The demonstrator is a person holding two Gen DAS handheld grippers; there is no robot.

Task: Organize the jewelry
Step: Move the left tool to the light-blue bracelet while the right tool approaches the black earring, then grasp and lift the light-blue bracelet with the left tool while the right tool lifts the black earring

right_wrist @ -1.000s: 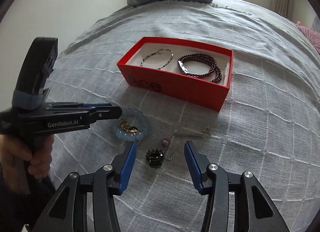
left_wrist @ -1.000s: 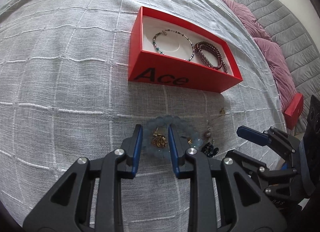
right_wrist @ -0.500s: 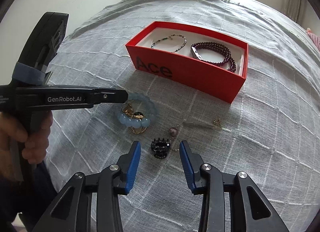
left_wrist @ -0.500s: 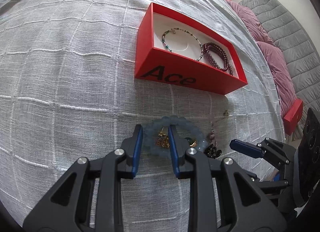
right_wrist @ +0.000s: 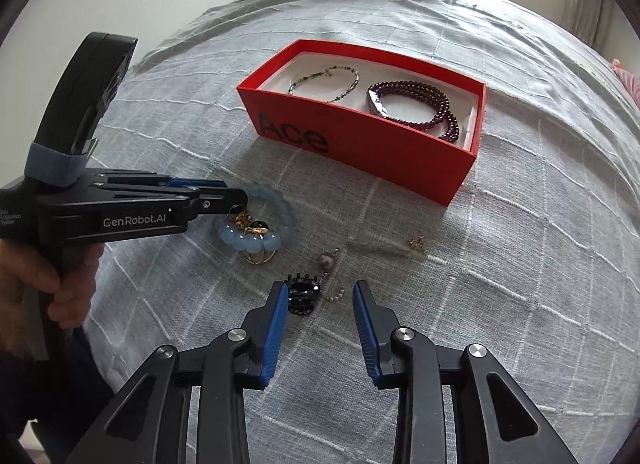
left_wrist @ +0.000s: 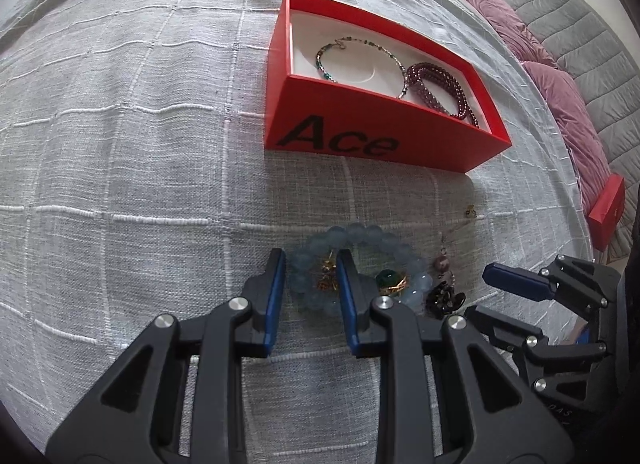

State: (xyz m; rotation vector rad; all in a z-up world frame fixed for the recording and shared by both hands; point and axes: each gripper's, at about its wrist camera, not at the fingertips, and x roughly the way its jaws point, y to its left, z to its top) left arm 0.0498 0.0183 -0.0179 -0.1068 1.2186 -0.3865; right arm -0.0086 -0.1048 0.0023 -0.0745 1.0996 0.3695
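Since a second ago my right gripper (right_wrist: 319,294) has been narrowing its jaws around the black claw clip (right_wrist: 304,295), not yet pinching it. From the left wrist, my left gripper (left_wrist: 310,270) hovers part-open, straddling the near arc of the pale blue bead bracelet (left_wrist: 372,234) on the woven grey bedspread (left_wrist: 120,143); smooth beads may slip, so I'd pinch across the strand. From the right wrist, the clip looks light and rigid; the red box (right_wrist: 360,143) lies beyond.
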